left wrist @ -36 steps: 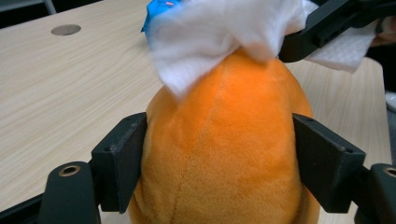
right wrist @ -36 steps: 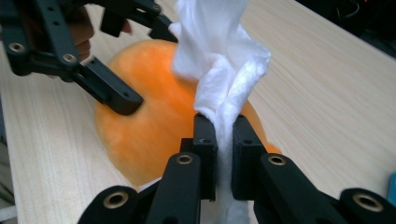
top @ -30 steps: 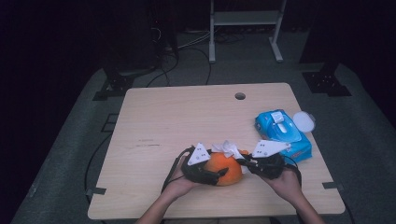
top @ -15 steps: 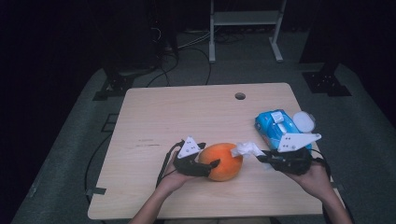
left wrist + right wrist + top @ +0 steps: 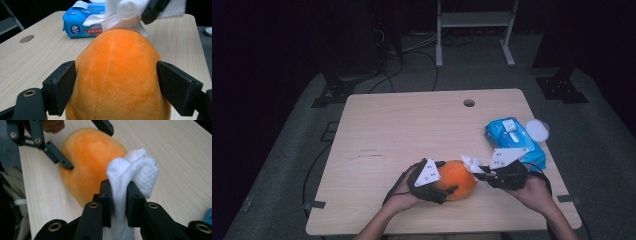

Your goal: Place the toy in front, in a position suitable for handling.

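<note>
Toward six o'clock on the wooden surface (image 5: 402, 130), the left gripper (image 5: 451, 189) clamps its fingers (image 5: 61, 87) wide on both flanks of the orange plush toy (image 5: 458, 179). From three o'clock the right gripper (image 5: 477, 169) has its fingers (image 5: 106, 196) narrowly pinching a crumpled white wipe (image 5: 135, 175), though they have just been easing apart; the wipe rests against the toy's end. Wiping looks under way, with most of the plush likely left. A blue wipe pack (image 5: 512, 140) lies at two o'clock.
</note>
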Motion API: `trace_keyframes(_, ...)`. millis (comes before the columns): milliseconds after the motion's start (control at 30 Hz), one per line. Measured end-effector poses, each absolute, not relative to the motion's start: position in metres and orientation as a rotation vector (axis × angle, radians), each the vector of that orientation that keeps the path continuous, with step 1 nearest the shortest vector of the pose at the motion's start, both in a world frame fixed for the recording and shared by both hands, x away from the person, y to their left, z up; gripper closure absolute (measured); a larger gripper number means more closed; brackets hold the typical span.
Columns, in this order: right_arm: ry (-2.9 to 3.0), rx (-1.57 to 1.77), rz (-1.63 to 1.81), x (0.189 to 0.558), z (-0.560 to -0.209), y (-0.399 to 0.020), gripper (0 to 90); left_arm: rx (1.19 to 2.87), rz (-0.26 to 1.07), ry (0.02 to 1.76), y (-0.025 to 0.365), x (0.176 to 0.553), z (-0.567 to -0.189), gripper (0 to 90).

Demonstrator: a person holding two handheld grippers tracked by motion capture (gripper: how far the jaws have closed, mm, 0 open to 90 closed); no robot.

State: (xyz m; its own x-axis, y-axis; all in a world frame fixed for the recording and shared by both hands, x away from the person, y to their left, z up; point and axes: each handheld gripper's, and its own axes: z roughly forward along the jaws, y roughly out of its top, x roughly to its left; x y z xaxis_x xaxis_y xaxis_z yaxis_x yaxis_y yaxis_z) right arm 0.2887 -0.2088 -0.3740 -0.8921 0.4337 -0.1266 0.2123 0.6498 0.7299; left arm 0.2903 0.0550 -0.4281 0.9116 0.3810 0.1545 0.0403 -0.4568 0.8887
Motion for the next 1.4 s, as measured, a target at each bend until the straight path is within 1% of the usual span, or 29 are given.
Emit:
trace_keyframes(233, 2.552, 0.702, 1.25, 0.311, -0.393, -0.22, 65.8, 2.047, 0.404, 0.235, 0.052, 0.286, -0.429, 18.3)
trace_keyframes(333, 2.552, 0.793, 1.374, 0.319, -0.406, -0.223, 64.9, 2.06, 0.392, 0.221, 0.052, 0.286, -0.431, 18.2)
trace_keyframes(400, 2.546, 0.862, 1.466, 0.323, -0.414, -0.224, 65.9, 2.066, 0.382, 0.222, 0.052, 0.286, -0.432, 17.6)
trace_keyframes(433, 2.545, 0.884, 1.497, 0.324, -0.418, -0.224, 67.8, 2.064, 0.378, 0.221, 0.053, 0.287, -0.433, 17.4)
trace_keyframes(500, 2.542, 0.907, 1.528, 0.325, -0.421, -0.224, 76.2, 2.061, 0.367, 0.232, 0.054, 0.287, -0.433, 17.3)
trace_keyframes(533, 2.549, 0.899, 1.523, 0.325, -0.419, -0.224, 79.0, 2.055, 0.361, 0.238, 0.054, 0.288, -0.433, 17.1)
trace_keyframes(600, 2.533, 0.853, 1.482, 0.32, -0.412, -0.222, 81.2, 2.046, 0.352, 0.264, 0.056, 0.29, -0.433, 16.7)
trace_keyframes(767, 2.517, 0.752, 1.524, 0.306, -0.394, -0.214, 81.7, 2.025, 0.341, 0.296, 0.057, 0.293, -0.435, 15.7)
trace_keyframes(900, 2.557, 0.616, 1.473, 0.289, -0.391, -0.184, 81.7, 2.038, 0.354, 0.334, 0.054, 0.293, -0.436, 7.9)
trace_keyframes(933, 2.554, 0.593, 1.443, 0.287, -0.392, -0.179, 81.7, 2.041, 0.357, 0.335, 0.054, 0.293, -0.437, 7.5)
trace_keyframes(1033, 2.533, 0.602, 1.381, 0.289, -0.392, -0.181, 82.5, 2.046, 0.33, 0.314, 0.058, 0.293, -0.435, 13.6)
trace_keyframes(1133, 2.489, 0.68, 1.336, 0.295, -0.393, -0.195, 82.5, 2.01, 0.259, 0.314, 0.065, 0.298, -0.433, 14.2)
trace_keyframes(1200, 2.463, 0.731, 1.295, 0.298, -0.395, -0.204, 82.6, 2.015, 0.273, 0.325, 0.066, 0.299, -0.434, 14.7)
trace_keyframes(1267, 2.471, 0.745, 1.357, 0.297, -0.394, -0.205, 82.7, 2.012, 0.3, 0.326, 0.062, 0.297, -0.434, 17.5)
trace_keyframes(1300, 2.48, 0.721, 1.367, 0.294, -0.393, -0.2, 82.7, 2.013, 0.313, 0.323, 0.058, 0.295, -0.433, 18.9)
trace_keyframes(1400, 2.52, 0.612, 1.422, 0.284, -0.389, -0.178, 82.7, 2.027, 0.344, 0.268, 0.049, 0.287, -0.433, 19.0)
